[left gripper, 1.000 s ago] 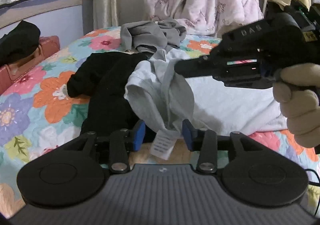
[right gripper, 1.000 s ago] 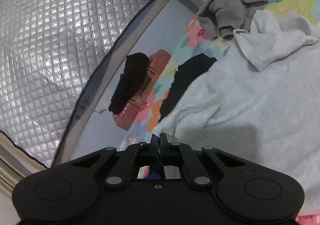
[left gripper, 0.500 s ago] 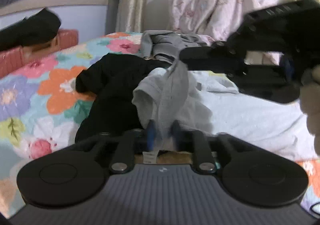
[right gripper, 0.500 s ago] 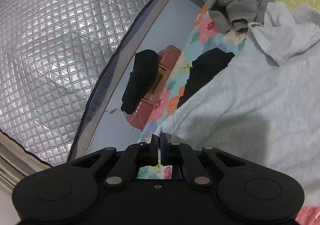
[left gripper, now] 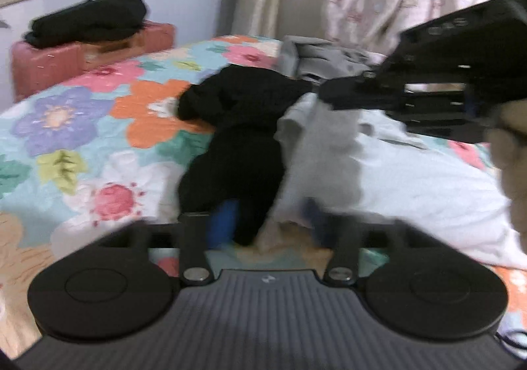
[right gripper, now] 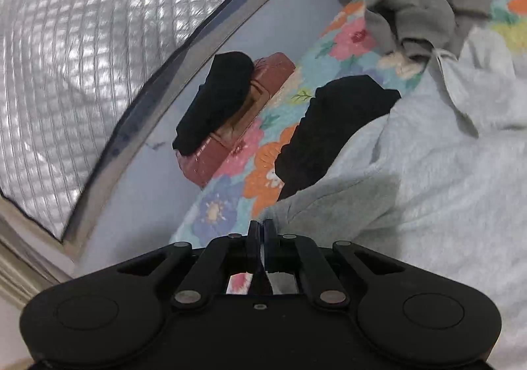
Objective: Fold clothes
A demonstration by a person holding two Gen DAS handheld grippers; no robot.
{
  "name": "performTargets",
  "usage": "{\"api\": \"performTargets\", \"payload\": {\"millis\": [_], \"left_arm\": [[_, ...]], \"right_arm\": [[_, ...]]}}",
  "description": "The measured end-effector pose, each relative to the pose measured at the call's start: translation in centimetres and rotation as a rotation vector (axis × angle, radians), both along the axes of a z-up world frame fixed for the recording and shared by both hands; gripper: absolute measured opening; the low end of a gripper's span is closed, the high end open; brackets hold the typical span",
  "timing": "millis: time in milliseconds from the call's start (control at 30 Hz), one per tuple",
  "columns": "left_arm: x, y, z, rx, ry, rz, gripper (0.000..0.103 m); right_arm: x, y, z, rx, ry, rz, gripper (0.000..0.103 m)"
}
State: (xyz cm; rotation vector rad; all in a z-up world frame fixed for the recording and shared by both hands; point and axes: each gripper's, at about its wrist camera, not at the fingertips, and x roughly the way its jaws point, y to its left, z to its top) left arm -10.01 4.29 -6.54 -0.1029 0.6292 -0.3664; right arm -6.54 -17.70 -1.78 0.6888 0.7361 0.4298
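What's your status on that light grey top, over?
Right claw shut on the light grey top, edge lifted. Left claw open, nothing held. Black garment lies beside the top on the floral bedspread, touching it.

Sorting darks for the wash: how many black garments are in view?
2. One black garment lies on the floral bedspread beside the light grey sweatshirt; another black garment sits atop the reddish-pink case. Others may be hidden.
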Motion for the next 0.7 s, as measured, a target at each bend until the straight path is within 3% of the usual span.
{"api": "performTargets", "payload": {"millis": [167,200,233,300,400,500,600,667,700], "left_arm": [[0.9,-0.6,-0.8,-0.054,0.022,0.01,0.075],[0.8,-0.6,-0.8,-0.068,0.018,0.002,0.067],[0.7,-0.4,-0.7,-0.079,0.004,-0.01,0.041],[0.8,0.5,-0.7,-0.126,0.005,-0.022,0.016],[1.1,2.4,-0.7,-0.237,0.061,-0.018,0.016],[1.1,3.6,0.1,-0.305,0.017,-0.046,0.016],[2.1,5.3,-0.3,-0.503,0.052,-0.081,0.016],[2.7,6.0,-1.0,-0.576,0.085,-0.084,0.016],[2.8,6.0,-1.2,-0.556,0.099,-0.074,0.016]], "right_arm": [[0.0,-0.2,-0.7,0.069,0.006,0.0,0.004],[0.2,-0.1,-0.8,0.074,0.009,-0.003,0.004],[0.4,-0.1,-0.8,0.074,0.009,0.001,0.004],[0.9,0.0,-0.8,0.059,0.01,0.002,0.004],[1.4,0.3,-0.8,0.042,0.014,0.01,0.004],[1.1,0.5,-0.1,-0.01,-0.022,0.034,0.005],[-0.7,-0.3,0.6,-0.055,-0.061,0.017,0.011],[-2.2,-0.9,0.9,-0.091,-0.074,-0.002,0.02],[-3.0,-0.9,0.9,-0.133,-0.075,-0.009,0.029]]}}
